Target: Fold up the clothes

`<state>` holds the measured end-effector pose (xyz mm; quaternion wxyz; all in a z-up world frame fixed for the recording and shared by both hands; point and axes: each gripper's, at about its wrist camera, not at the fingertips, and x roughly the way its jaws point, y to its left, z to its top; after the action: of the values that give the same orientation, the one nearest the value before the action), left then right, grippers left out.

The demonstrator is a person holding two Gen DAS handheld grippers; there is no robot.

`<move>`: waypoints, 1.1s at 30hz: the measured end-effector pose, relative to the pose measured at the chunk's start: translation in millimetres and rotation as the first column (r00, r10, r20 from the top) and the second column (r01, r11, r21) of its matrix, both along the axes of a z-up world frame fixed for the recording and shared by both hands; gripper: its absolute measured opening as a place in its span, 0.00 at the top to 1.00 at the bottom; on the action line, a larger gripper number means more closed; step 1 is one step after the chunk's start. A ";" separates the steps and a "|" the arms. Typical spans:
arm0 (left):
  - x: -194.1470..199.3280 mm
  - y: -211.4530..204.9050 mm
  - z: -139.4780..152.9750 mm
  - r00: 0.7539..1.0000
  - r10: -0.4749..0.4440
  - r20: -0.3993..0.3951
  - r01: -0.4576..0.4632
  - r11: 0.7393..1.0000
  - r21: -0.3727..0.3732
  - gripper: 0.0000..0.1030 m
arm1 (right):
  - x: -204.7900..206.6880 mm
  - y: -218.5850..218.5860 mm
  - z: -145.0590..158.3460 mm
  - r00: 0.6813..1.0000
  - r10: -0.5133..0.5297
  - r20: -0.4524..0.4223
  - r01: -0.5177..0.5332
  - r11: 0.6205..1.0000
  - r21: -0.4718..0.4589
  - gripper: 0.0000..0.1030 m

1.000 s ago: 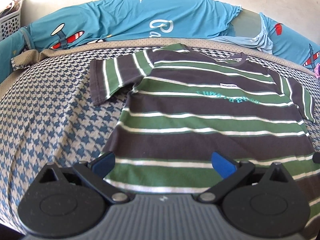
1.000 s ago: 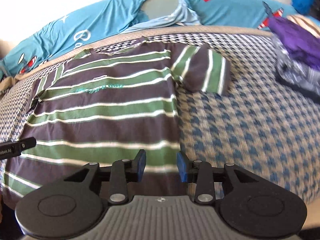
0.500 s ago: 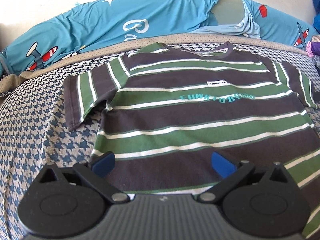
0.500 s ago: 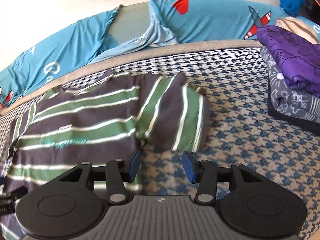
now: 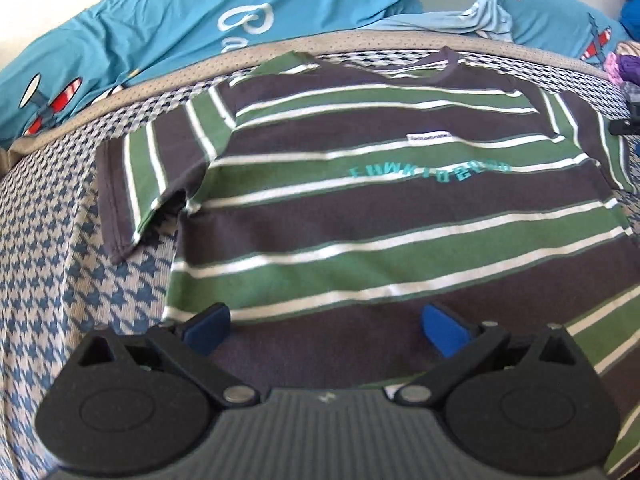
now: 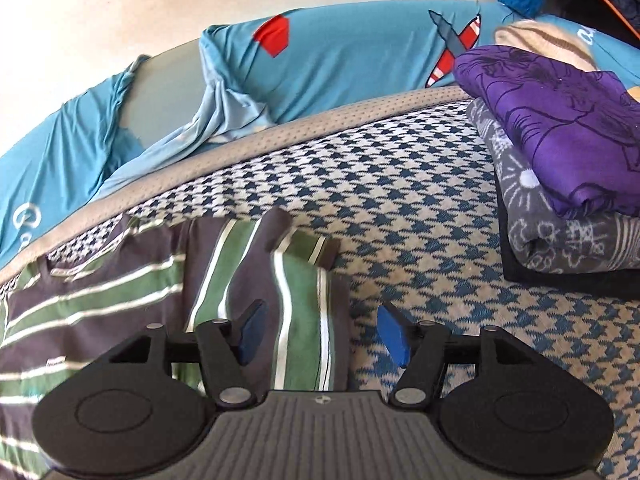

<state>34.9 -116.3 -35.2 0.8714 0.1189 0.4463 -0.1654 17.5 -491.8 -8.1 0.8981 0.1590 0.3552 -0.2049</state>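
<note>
Striped shirt (image 5: 360, 208) flat; right gripper (image 6: 320, 334) just opening, apparently over sleeve (image 6: 296, 300).

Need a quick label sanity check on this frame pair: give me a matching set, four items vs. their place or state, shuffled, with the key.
Items:
1. striped T-shirt
2. purple folded garment
3. blue airplane-print bedding
4. right tool

Place or state:
A. on top of a grey patterned folded garment
B. open over the shirt's sleeve, jaws have just been opening, nothing gripped
C. spread flat, front up, on the houndstooth cover
D. bunched along the far edge, by the wall

Pairs: 1-C, 2-A, 3-D, 4-B
</note>
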 end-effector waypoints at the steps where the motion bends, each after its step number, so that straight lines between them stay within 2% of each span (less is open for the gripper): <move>1: 2.3 -0.7 3.3 1.000 -0.015 0.014 0.015 1.000 -0.005 0.00 | 2.4 -1.7 -0.9 1.000 -0.004 0.005 0.004 1.000 -0.007 0.40; 5: 18.9 -0.3 8.2 0.999 -0.019 0.036 0.020 0.999 -0.027 0.00 | 15.0 -6.0 -4.8 1.000 -0.009 0.017 0.009 0.999 -0.036 0.37; 9: 38.5 2.8 -1.9 0.999 0.036 -0.032 -0.038 0.996 -0.075 0.00 | 26.6 -7.2 -6.0 0.999 -0.003 0.050 0.004 0.999 -0.037 0.36; 16: 48.0 -8.1 -11.0 0.999 0.031 -0.040 -0.033 0.998 -0.055 0.00 | 47.5 -2.7 -12.4 0.999 0.015 0.043 -0.012 0.998 -0.058 0.36; 19: 48.9 -12.3 -12.0 0.998 0.038 -0.041 -0.040 0.998 -0.050 0.00 | 54.6 -1.0 -18.2 1.000 0.020 0.015 -0.019 0.997 -0.072 0.37; 20: 49.2 -13.9 -12.3 0.998 0.039 -0.039 -0.041 0.998 -0.047 0.00 | 56.3 -0.6 -20.4 1.000 0.023 0.006 -0.023 0.998 -0.066 0.40; 21: 49.4 -15.6 -12.6 0.999 0.040 -0.036 -0.041 0.998 -0.043 0.00 | 57.8 -0.3 -22.6 1.000 0.027 -0.003 -0.027 0.998 -0.058 0.51; 23: 49.7 -18.8 -13.1 0.999 0.040 -0.030 -0.041 0.998 -0.038 0.00 | 58.8 2.2 -23.2 1.000 0.026 -0.006 -0.027 0.996 -0.081 0.65; 24: 49.8 -20.2 -13.3 0.999 0.039 -0.028 -0.040 0.999 -0.036 0.00 | 59.4 2.6 -23.0 1.000 0.031 -0.005 -0.031 0.996 -0.083 0.78; 25: 49.6 -21.3 -13.5 0.999 0.038 -0.026 -0.039 0.999 -0.035 0.00 | 60.0 2.8 -22.9 0.999 0.036 -0.004 -0.036 0.996 -0.082 0.82; 28: 49.3 -24.2 -14.0 0.999 0.035 -0.021 -0.036 0.999 -0.032 0.00 | 60.4 2.5 -21.3 1.000 0.014 0.003 -0.014 0.995 -0.096 0.92; 33: 46.9 -26.7 -14.9 1.000 0.025 -0.010 -0.025 0.999 -0.021 0.00 | 61.2 -5.2 -14.8 0.998 -0.043 0.043 0.047 0.996 -0.081 0.93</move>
<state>81.8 -143.0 -50.1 0.8725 0.1030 0.4502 -0.1597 78.7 -497.0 -22.9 0.9062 0.1341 0.3241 -0.2362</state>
